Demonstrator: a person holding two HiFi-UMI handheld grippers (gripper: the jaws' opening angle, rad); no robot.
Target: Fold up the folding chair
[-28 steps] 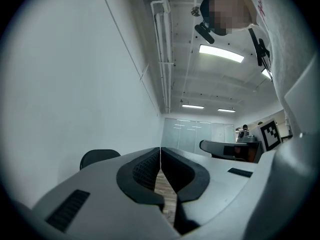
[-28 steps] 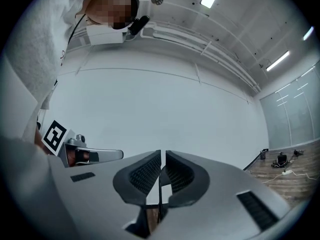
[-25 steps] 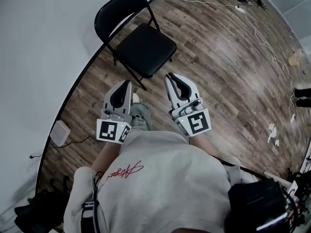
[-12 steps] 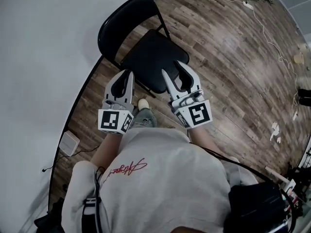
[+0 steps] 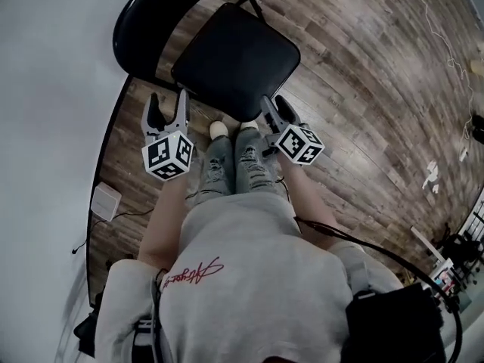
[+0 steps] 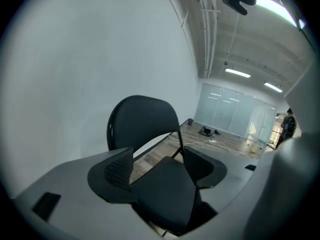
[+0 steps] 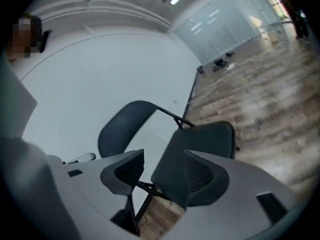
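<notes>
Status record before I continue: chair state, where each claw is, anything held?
chair: unfolded, seat down, backrest toward the wall
left claw: jaws opening, nothing between them, just short of the seat's near edge on its left
right claw: jaws opening, nothing gripped, by the seat's near right corner; contact unclear
person: stands at the seat's near edge, shoes close to it
fold: not begun

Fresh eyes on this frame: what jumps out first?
The black folding chair, unfolded on the wood floor by the white wall at top. Just short of its seat's front edge, the left gripper and right gripper flank the person's legs, jaws opening, nothing between them.
</notes>
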